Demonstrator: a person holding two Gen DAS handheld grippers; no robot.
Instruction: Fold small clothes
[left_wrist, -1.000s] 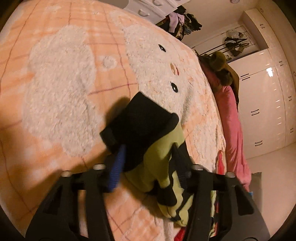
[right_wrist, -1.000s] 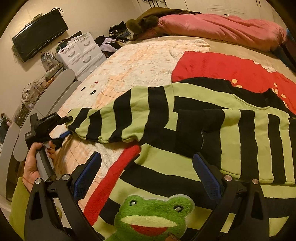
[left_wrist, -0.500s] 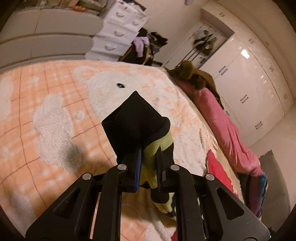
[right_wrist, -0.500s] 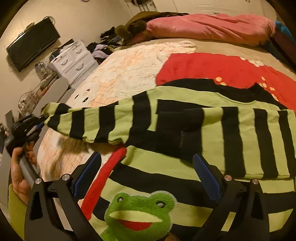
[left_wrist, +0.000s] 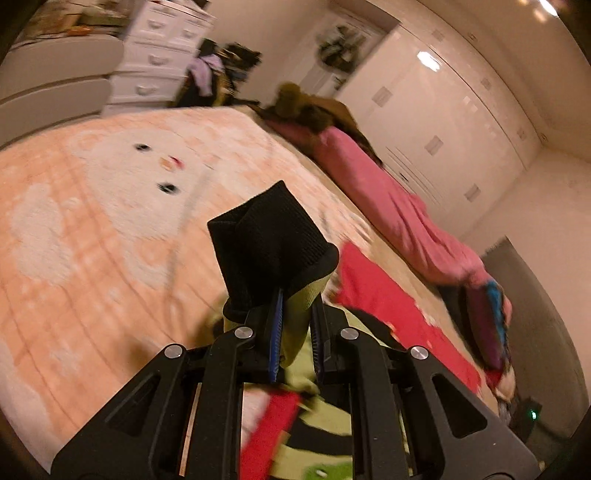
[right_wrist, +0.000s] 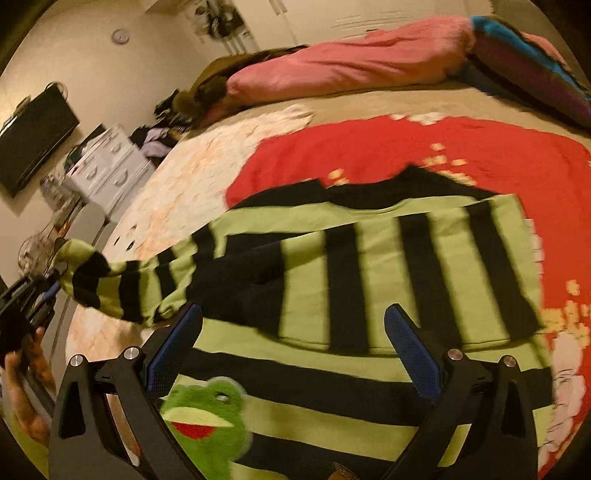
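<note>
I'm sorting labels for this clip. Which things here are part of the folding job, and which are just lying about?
Part of the job:
- striped sweater
- its sleeve, cuff pinched in the left gripper
- right gripper, open above the sweater

Lying about:
- red blanket
- pink pillow
- white drawers
- television

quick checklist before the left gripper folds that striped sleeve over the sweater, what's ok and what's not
1. Left gripper shut on the sleeve near its black cuff: ok.
2. Sleeve lifted off the blanket and stretched out to the side: ok.
3. Right gripper open, nothing between its pads, above the sweater: ok.
4. Other sleeve already folded flat across the sweater: ok.
5. Sweater body lying smooth, frog patch up: cannot tell, the picture is blurred.
6. Red cloth under the sweater's top edge, clear of the fold path: ok.
</note>
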